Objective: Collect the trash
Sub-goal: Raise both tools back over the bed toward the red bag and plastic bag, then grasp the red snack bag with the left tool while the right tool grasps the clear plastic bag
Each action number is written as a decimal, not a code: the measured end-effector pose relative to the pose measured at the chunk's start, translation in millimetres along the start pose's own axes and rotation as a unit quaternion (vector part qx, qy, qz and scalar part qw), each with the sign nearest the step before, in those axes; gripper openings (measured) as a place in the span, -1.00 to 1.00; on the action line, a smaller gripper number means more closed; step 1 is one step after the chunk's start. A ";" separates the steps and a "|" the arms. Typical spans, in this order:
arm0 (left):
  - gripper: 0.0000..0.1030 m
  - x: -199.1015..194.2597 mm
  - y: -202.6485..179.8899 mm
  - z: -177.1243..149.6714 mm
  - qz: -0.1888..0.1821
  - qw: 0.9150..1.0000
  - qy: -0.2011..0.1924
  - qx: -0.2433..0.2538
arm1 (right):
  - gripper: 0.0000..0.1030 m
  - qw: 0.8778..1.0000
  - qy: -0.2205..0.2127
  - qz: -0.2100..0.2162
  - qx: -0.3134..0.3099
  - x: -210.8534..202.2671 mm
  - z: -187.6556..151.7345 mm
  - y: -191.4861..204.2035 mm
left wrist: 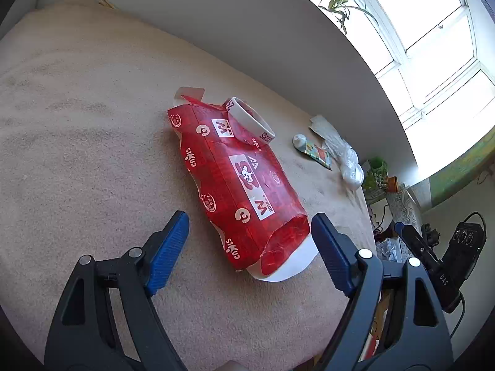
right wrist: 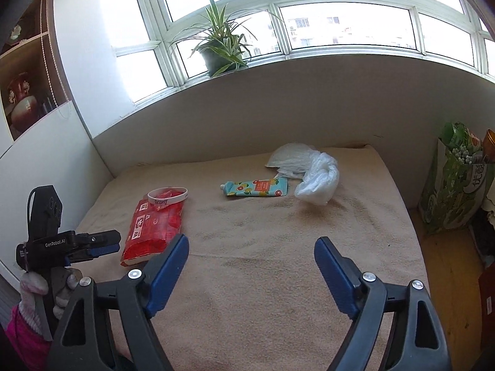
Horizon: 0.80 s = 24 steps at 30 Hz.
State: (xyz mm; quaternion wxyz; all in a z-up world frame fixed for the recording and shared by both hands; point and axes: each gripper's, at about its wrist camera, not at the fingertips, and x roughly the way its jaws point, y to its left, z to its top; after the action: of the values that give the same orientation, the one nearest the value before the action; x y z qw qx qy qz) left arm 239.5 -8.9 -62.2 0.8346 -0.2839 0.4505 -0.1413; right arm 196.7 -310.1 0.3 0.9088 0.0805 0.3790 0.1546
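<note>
A red snack wrapper (left wrist: 238, 179) lies on the beige cloth (left wrist: 77, 123), with a white wristband (left wrist: 250, 120) resting on its far end. My left gripper (left wrist: 250, 232) is open, its blue pads either side of the wrapper's near end, just above it. Farther right lie a small printed tube (left wrist: 312, 150) and a crumpled clear plastic bag (left wrist: 343, 154). In the right wrist view my right gripper (right wrist: 252, 247) is open and empty over bare cloth, with the wrapper (right wrist: 154, 225), wristband (right wrist: 167, 196), tube (right wrist: 256, 188) and plastic bag (right wrist: 306, 173) beyond it.
A grey wall (right wrist: 247, 114) runs behind the cloth, with a potted plant (right wrist: 221, 46) on the windowsill. A green printed bag (right wrist: 454, 179) stands off the cloth's right edge. The left gripper also shows in the right wrist view (right wrist: 102, 244) beside the wrapper.
</note>
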 end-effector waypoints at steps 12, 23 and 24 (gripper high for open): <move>0.54 24.4 3.2 20.4 0.004 1.000 -0.004 -0.007 | 0.53 0.999 0.010 -0.032 0.012 41.5 37.2 -31.8; -0.12 33.9 2.8 28.1 0.017 1.000 -0.012 -0.001 | 0.39 0.995 0.045 -0.072 0.043 106.7 65.1 -62.4; -0.18 34.7 2.3 28.9 0.014 1.000 -0.013 -0.002 | 0.39 0.995 0.048 -0.077 0.045 111.9 66.5 -64.2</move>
State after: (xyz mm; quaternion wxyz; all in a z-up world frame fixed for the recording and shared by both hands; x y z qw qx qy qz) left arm 282.7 -14.1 -74.4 0.8416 -0.2809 0.4440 -0.1251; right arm 332.7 -334.0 -44.4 0.8941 0.0842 0.4342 0.0705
